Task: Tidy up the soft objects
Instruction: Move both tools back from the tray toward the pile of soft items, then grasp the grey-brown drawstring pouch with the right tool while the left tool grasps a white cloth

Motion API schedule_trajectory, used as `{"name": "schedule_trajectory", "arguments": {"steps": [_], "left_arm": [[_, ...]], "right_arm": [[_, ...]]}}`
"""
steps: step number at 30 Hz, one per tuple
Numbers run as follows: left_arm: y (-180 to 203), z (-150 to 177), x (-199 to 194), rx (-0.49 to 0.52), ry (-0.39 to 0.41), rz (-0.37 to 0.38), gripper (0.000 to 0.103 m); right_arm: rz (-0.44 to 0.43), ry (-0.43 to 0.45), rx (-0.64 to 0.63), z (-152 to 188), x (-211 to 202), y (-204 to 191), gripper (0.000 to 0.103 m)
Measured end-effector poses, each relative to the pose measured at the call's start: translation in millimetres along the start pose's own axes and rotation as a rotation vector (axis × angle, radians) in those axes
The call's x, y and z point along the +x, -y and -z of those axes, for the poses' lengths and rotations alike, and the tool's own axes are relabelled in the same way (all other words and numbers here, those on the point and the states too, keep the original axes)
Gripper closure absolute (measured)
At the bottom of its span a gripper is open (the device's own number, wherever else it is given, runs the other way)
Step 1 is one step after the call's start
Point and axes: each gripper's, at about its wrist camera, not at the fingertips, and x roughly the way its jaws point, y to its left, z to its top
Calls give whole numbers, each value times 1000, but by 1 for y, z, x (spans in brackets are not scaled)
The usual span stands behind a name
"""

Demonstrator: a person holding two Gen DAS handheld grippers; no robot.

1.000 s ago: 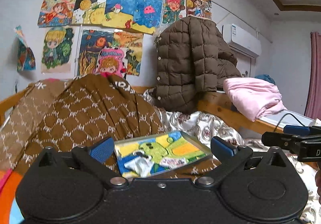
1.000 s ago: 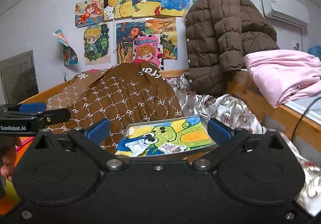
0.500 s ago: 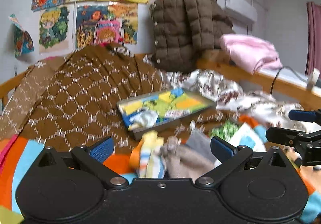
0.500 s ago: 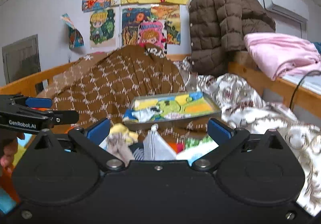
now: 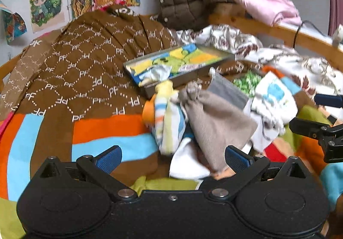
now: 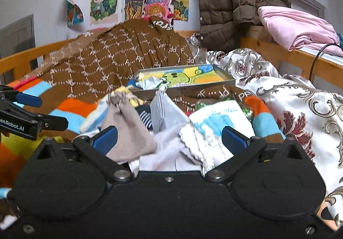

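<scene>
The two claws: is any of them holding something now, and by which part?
Nothing is held. The left claw and the right claw are both wide open above the sock pile; the beige pouch lies loose between the fingers.

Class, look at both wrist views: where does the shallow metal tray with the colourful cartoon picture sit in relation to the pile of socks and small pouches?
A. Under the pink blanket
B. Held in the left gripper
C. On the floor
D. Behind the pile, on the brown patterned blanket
D: the metal tray rests on the brown blanket just beyond the sock pile, and both the left gripper and right gripper are open and empty.
</scene>
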Motion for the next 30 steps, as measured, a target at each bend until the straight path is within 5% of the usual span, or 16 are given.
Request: {"name": "schedule_trajectory", "arguments": {"steps": [30], "left_arm": [[-4, 4, 36, 64, -138, 5, 4]], "right_arm": [[-49, -82, -53, 28, 35, -16, 1]]}}
